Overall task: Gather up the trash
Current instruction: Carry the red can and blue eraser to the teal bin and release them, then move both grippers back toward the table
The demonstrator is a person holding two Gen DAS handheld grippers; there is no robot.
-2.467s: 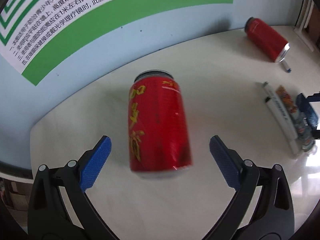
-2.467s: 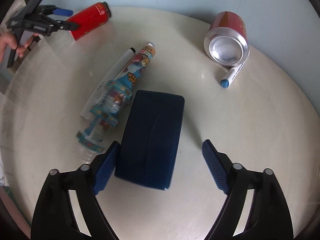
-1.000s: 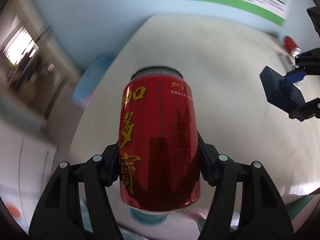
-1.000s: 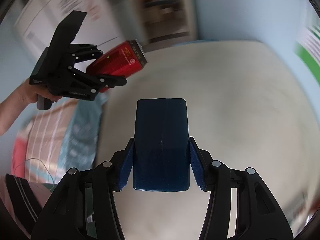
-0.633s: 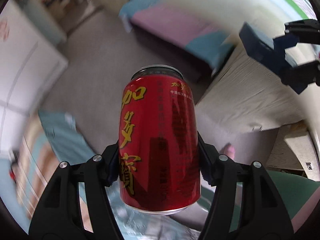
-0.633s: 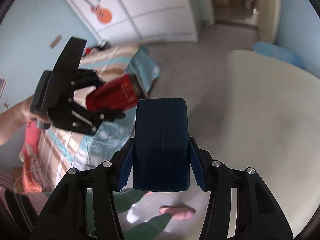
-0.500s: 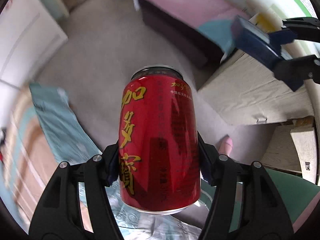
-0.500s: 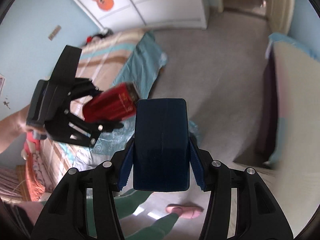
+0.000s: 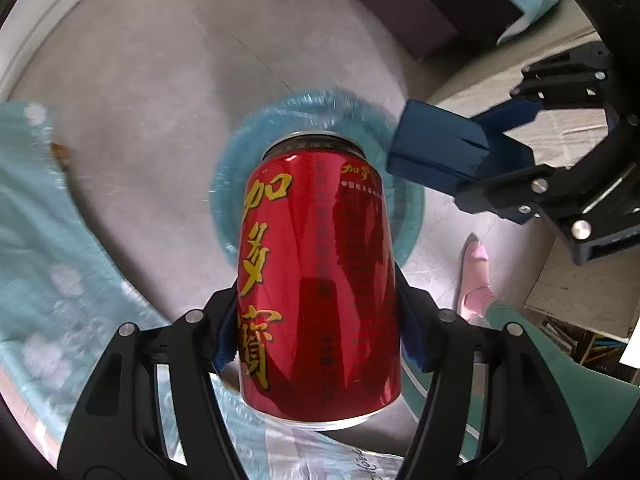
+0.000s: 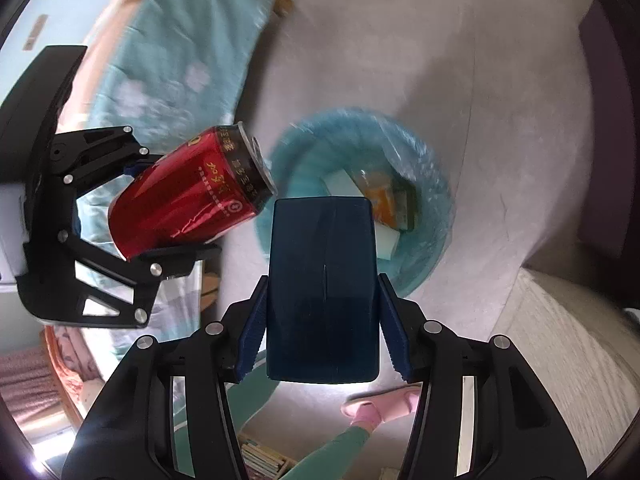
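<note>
My left gripper (image 9: pixel 320 336) is shut on a red drink can (image 9: pixel 320 280) with yellow characters, held above a blue-lined trash bin (image 9: pixel 236 184) on the floor. My right gripper (image 10: pixel 322 336) is shut on a dark blue box (image 10: pixel 323 288), also above the bin (image 10: pixel 432 184). In the right wrist view the can (image 10: pixel 192 200) and left gripper (image 10: pixel 136 216) hang left of the bin. In the left wrist view the blue box (image 9: pixel 436 152) and right gripper (image 9: pixel 504 148) are at the right, by the bin's rim. The bin holds orange and white trash (image 10: pixel 384 200).
A grey floor (image 9: pixel 140 80) surrounds the bin. A teal patterned bed cover (image 10: pixel 168 64) lies to the left. The person's pink slipper (image 10: pixel 380 404) and green trouser leg (image 9: pixel 560 380) are near the bin. A pale table edge (image 10: pixel 568 340) is at the right.
Both grippers have swung from the table down over the floor. The trash bin has come into view below the can and the box. Both grips are unchanged.
</note>
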